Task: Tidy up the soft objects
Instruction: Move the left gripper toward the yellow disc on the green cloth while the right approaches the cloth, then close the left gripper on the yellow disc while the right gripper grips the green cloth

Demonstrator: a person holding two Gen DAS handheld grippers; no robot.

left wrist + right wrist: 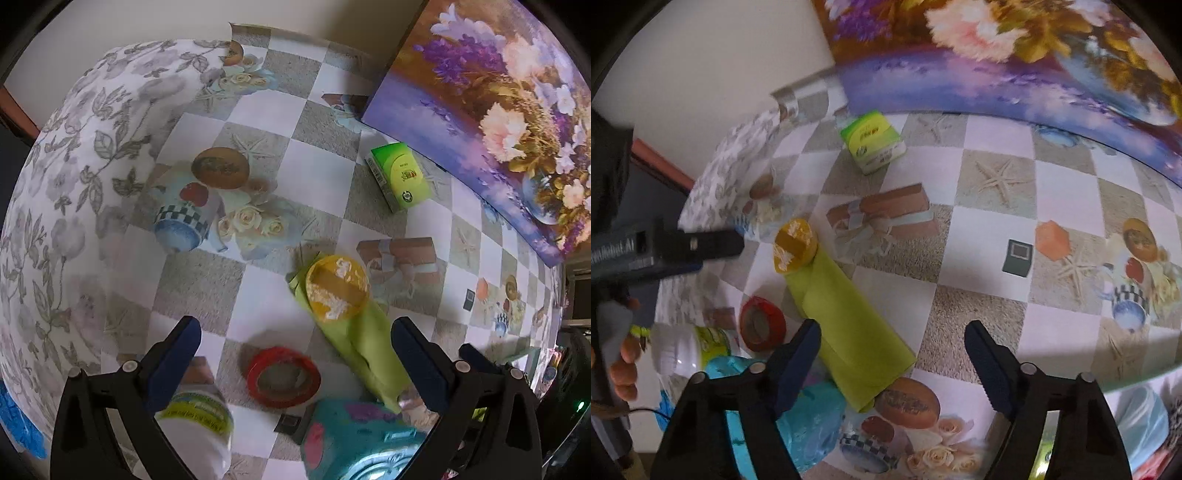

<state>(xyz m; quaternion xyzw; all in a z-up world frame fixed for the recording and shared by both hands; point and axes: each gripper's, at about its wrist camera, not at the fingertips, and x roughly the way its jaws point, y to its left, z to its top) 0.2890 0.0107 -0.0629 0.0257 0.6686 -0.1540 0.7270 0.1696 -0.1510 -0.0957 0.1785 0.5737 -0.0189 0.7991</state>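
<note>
From the left wrist view, we see one folded green cloth lying flat on the counter, its long axis running diagonally from the far middle toward the near right. One yellow tape roll sits on its far end. The cloth's near end passes just inside the right finger of the left hand-held gripper, whose jaws stand wide apart with nothing pressed between them. One red tape roll lies between the fingers, just left of the cloth. One white bottle with a yellow-green label sits at the left finger, one teal patterned object lies nearest us, and one green box rests well beyond the fingertips.

From the right wrist view, we find the same cloth stretching from the far left toward the near middle, its near end between the fingers of the right hand-held gripper, closer to the left one. These jaws are apart and touch nothing. The yellow tape roll caps the cloth's far end, the red tape roll lies left of the left finger, and the green box sits far ahead. The left hand-held gripper reaches in from the left edge, held by a hand.
</note>
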